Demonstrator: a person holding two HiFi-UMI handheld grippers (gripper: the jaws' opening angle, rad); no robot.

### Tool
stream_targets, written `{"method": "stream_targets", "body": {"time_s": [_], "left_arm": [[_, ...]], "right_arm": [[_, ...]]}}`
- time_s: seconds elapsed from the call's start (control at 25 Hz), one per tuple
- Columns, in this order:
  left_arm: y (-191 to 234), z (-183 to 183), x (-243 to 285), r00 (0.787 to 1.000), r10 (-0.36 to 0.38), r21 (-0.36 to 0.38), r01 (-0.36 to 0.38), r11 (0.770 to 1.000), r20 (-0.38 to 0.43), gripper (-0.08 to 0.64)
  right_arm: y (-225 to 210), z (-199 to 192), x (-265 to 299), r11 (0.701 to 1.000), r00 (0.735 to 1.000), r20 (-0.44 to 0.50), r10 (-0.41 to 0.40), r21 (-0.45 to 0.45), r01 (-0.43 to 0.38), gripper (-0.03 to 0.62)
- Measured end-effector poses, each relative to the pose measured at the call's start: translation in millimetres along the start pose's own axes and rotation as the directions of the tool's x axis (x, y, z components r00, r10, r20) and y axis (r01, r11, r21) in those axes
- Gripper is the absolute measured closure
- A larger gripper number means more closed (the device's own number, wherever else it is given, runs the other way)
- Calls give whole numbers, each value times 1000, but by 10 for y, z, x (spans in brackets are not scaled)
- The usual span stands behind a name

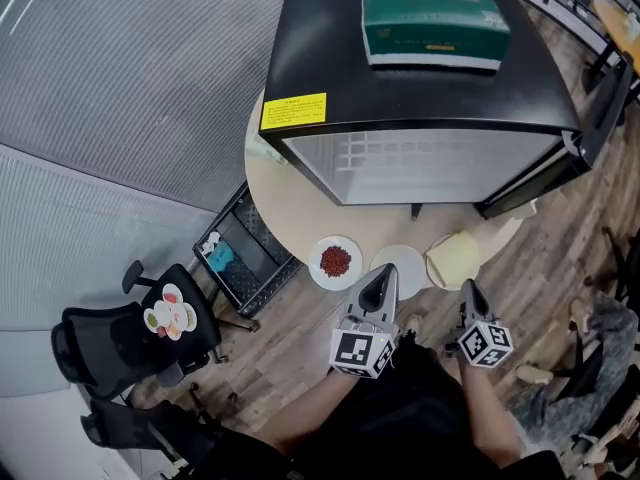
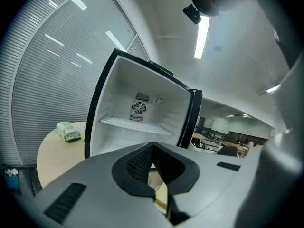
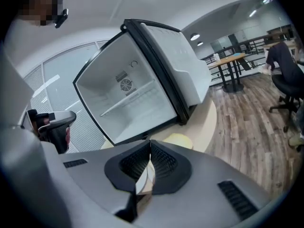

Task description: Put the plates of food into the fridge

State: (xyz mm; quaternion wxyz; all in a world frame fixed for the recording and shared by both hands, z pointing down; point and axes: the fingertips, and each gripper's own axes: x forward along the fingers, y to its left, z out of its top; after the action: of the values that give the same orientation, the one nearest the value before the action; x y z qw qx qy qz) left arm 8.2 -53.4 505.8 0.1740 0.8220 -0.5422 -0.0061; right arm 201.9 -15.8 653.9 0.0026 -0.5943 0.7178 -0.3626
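Shut tight on nothing at left tool (image 1: 383,274) and right tool (image 1: 468,288). Could shove the plates (image 1: 335,261) (parked along the counter's (image 1: 285,213) near edge) off if lowered unopened.

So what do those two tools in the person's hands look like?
Both are grey wedges that narrow to a tip. The left tool and right tool each carry a white cube printed with black square markers. Their pads are black and ribbed. The person's clothes are black.
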Motion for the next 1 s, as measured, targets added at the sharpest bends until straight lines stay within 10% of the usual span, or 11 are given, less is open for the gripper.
{"method": "stream_targets", "body": {"time_s": [0.28,1.0], "left_arm": [[3,-299,91,999,4,-18,-5,1000,-36,557],[85,-382,56,998,14,-13,-15,1000,-58,555]], "right_arm": [[-481,-385,85,976,999,-43,-29,216,38,584],[-818,-1009,363,747,993,-117,-10,659,85,480]]}}
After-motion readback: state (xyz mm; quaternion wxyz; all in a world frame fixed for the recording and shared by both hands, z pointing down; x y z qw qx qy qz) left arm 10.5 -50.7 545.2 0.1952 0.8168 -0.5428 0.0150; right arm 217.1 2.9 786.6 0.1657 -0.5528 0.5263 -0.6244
